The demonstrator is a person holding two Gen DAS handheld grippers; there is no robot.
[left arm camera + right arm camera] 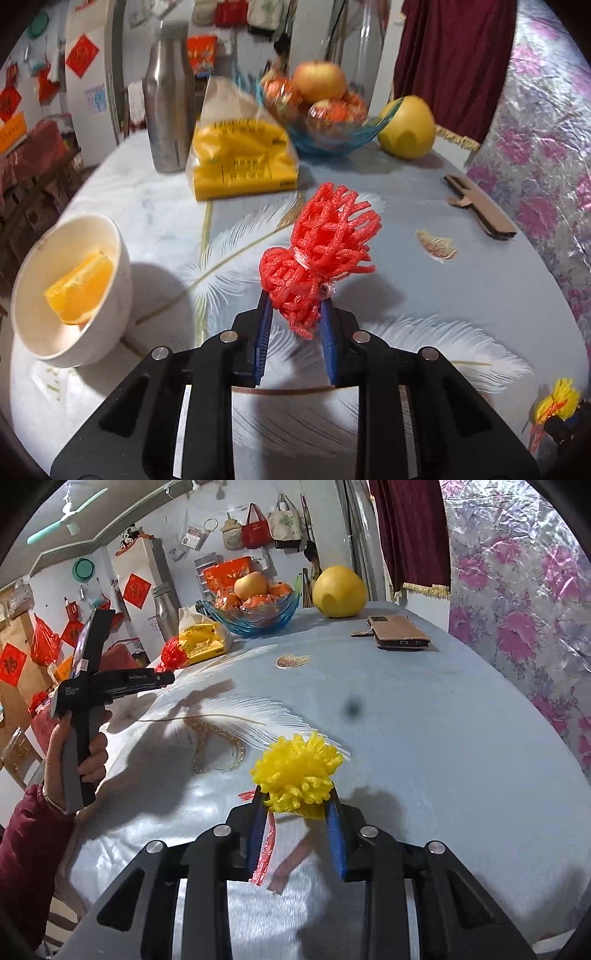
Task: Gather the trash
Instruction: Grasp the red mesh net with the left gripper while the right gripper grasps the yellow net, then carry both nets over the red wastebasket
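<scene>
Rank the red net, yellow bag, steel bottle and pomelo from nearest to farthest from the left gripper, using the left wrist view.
1. Red net: clamped in the left gripper.
2. Yellow bag: ahead, slightly left.
3. Steel bottle: behind the bag, left.
4. Pomelo: far right, beside the fruit bowl.

Legible text is scarce. An orange cardboard box (pixel 11 137) beyond the table's left edge bears the word "ORANGE". The yellow plastic food bag (pixel 242 157) near the table's far edge carries dark printed lines, too blurred to read. Red diamond paper signs (pixel 136 590) on the white cabinet show one Chinese character each, illegible here.
</scene>
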